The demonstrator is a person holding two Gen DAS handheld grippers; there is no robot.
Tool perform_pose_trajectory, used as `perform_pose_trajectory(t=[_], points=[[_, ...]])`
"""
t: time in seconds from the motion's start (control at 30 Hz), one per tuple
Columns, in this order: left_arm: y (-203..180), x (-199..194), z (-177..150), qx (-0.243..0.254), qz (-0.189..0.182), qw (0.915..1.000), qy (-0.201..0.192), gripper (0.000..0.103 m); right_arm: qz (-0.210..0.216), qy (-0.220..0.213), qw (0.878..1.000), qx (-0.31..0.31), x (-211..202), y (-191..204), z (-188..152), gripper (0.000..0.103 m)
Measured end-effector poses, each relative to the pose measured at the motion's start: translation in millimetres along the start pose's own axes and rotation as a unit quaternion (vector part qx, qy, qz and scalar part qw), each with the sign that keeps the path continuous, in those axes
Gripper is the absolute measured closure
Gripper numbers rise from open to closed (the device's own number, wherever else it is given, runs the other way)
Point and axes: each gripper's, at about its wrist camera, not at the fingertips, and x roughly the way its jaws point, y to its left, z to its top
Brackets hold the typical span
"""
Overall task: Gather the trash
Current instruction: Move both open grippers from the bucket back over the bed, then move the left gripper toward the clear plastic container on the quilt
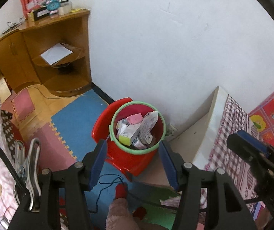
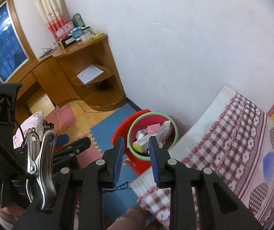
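Left hand-held gripper [image 1: 132, 163] hides red bin's [image 1: 137, 161] lower front.

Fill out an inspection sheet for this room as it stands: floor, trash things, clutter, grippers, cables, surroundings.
Surface: foam puzzle floor mat in blue and pink tiles.
Job's things: red plastic bin with green rim, against the wall, holding a pink paper, a white-and-yellow carton and crumpled wrappers.
Clutter: blue alarm clock and boxes on the wooden corner desk; white sheet on its shelf.
Grippers: left gripper open, empty; right gripper open but narrower, empty.
Cables: thin dark blue cord on the floor.
Surroundings: white wall, checked bedsheet, curtain, window.
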Motion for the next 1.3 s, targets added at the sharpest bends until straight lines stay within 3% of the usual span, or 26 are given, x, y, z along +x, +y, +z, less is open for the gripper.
perform_pose_trajectory(t=[0.4,0.83,1.03,1.3], points=[[-14.5,-56.4,-47.9,0.006,-0.005,0.9999,-0.008,0.044,0.019,-0.029,0.999,-0.021,-62.2,0.0,-45.6,0.076],[-43.1,-80.7,-68.2,0.087,-0.051,0.9949,-0.003,0.044,-0.030,-0.056,0.995,0.076,-120.1,-20.4,-95.1,0.076],[-67.4,-81.8,-79.1,0.129,-0.080,0.9884,0.007,0.044,-0.069,-0.067,0.986,0.135,-145.9,-45.6,-120.1,0.076],[-132.4,-85.4,-98.4,0.206,-0.127,0.9701,0.018,0.044,-0.132,-0.094,0.964,0.211,-194.8,-89.3,-160.4,0.076]])
